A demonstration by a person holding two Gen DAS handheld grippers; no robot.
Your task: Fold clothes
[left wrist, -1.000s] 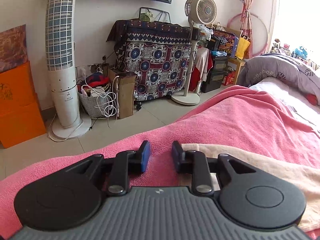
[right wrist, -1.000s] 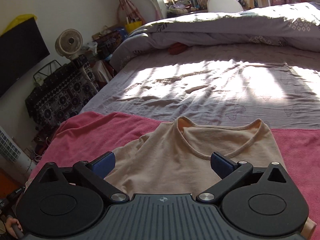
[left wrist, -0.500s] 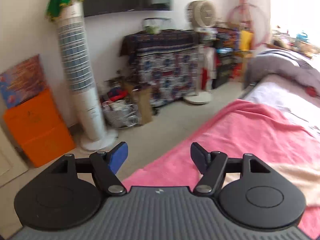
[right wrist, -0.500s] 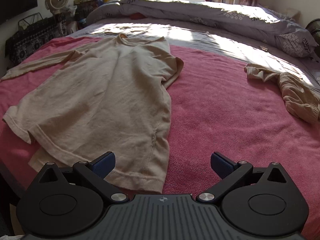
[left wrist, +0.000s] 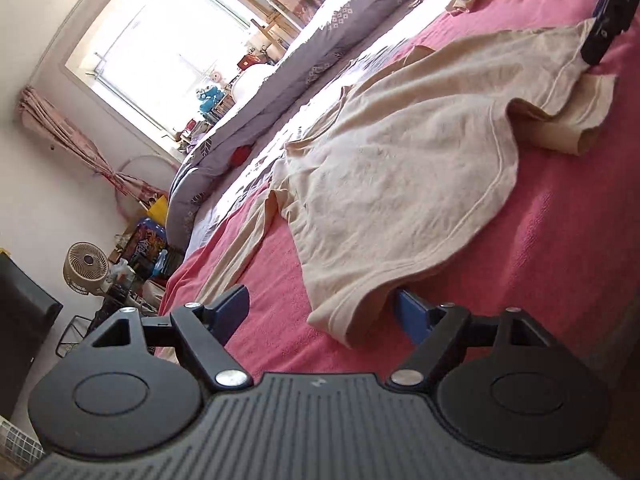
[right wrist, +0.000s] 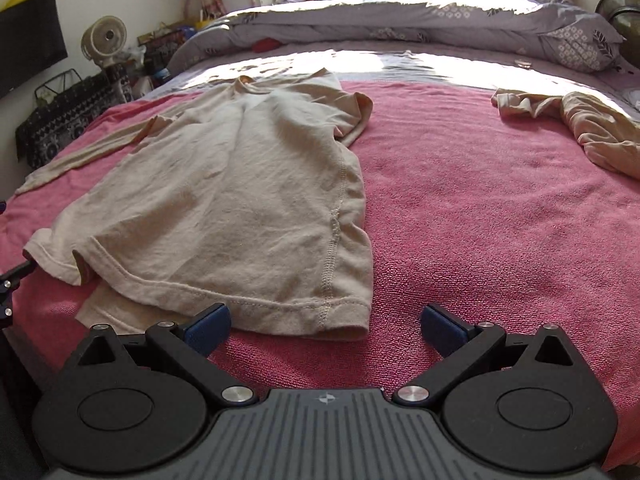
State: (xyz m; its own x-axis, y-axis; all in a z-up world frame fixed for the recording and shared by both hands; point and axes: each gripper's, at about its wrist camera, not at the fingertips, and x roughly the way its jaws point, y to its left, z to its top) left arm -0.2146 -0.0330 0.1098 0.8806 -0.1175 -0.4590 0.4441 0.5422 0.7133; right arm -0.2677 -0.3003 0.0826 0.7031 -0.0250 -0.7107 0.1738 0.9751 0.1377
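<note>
A beige long-sleeved shirt (right wrist: 240,184) lies flat on the pink blanket (right wrist: 480,220), collar away from me and one sleeve stretched out to the left. My right gripper (right wrist: 324,326) stands open at the near hem, whose right corner lies just ahead between its fingers. In the rolled left wrist view the same shirt (left wrist: 400,168) spreads across the blanket (left wrist: 560,260). My left gripper (left wrist: 320,312) is at the hem's other corner. Its jaws are opening, with the lifted hem edge between them and no pad pressing on it.
A second crumpled beige garment (right wrist: 580,128) lies on the blanket to the right. A purple duvet (right wrist: 440,16) runs along the bed's far side. Left of the bed stand a fan (right wrist: 106,38), a patterned covered cabinet (right wrist: 60,116) and clutter. The bed's edge is right under the grippers.
The left gripper swung from facing the floor and cabinet round to the shirt's hem, rolling over as its jaws widened. The right gripper pulled back from the collar to the hem, then stayed.
</note>
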